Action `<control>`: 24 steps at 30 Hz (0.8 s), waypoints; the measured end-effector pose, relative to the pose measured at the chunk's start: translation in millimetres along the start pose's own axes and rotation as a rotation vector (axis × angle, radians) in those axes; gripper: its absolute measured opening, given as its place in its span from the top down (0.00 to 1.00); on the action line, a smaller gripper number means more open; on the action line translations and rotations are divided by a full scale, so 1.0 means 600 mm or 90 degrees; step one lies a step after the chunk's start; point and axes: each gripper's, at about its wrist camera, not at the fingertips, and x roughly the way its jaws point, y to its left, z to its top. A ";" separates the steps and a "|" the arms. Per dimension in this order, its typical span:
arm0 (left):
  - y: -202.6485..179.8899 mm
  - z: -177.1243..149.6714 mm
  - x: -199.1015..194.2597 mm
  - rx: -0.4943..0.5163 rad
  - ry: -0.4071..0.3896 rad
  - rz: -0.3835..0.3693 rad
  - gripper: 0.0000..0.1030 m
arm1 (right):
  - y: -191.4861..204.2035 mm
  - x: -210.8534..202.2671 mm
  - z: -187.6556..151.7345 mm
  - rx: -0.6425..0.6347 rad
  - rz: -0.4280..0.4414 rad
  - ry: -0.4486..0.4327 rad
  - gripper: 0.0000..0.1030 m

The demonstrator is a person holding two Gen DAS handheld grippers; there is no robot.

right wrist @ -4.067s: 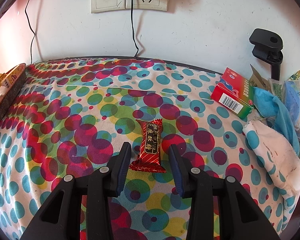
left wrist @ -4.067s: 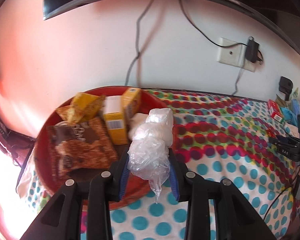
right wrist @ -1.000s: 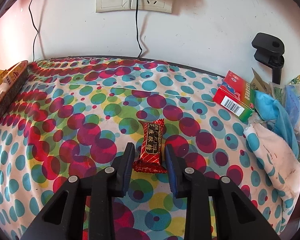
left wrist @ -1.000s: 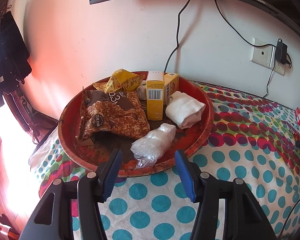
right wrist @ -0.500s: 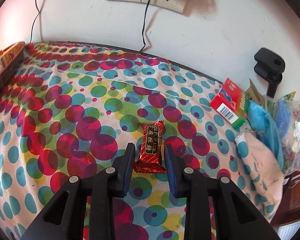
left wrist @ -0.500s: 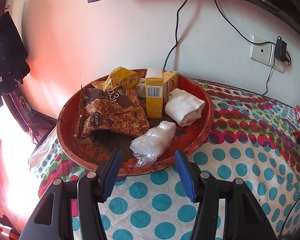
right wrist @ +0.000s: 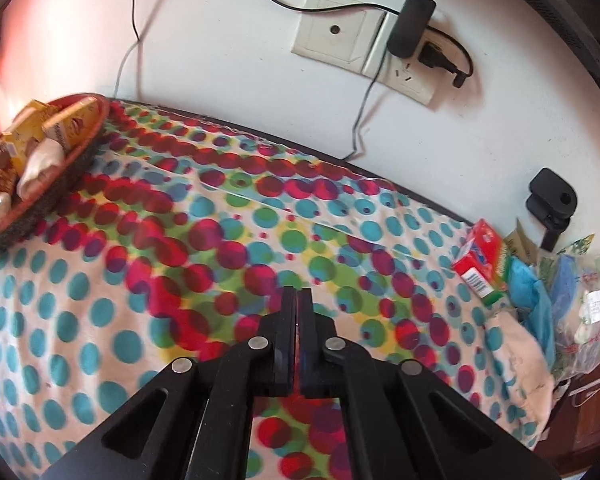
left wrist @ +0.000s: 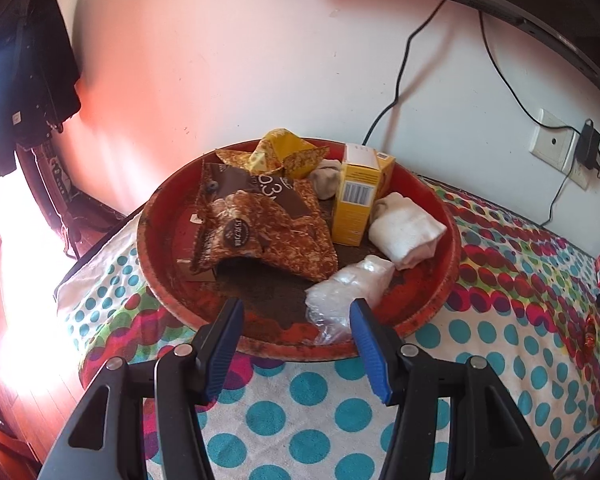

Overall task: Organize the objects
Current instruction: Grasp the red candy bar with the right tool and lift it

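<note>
The step in hand looked to be bringing a small red wrapped sweet (left wrist: 587, 336) over to the red tray (left wrist: 300, 350), where the other things were gathered. The right gripper (right wrist: 296, 292) was clenched, its pads pressed together above the spotted tablecloth (right wrist: 140, 320). Only a thin reddish sliver showed in the seam between them, and I could not tell whether that was wrapper or the cloth's pattern behind. No sweet lay on the cloth ahead of its fingertips. In the left wrist view the sweet showed far off to the right of the left gripper (left wrist: 296, 316), and it was too small there to tell whether it was lifted or lying. From the right gripper the tray sat well away, up and to the left, at the cloth's far corner. To do the step well, the grip should first have been checked. Then the sweet should have been carried clear over the rim and let go on the bare floor of the tray, not on the leaning yellow carton (left wrist: 356, 204) or the brown snack packet (left wrist: 260, 224). The left gripper stood released, jaws wide and empty, at the tray's near rim. The clear plastic bag (left wrist: 348, 284) lay just beyond its fingertips, closer to its right finger and untouched. That hand would have done best to keep out of the way.
</note>
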 end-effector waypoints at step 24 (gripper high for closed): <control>0.005 0.000 0.007 -0.009 0.007 0.000 0.45 | 0.015 0.047 -0.051 0.114 0.057 0.077 0.76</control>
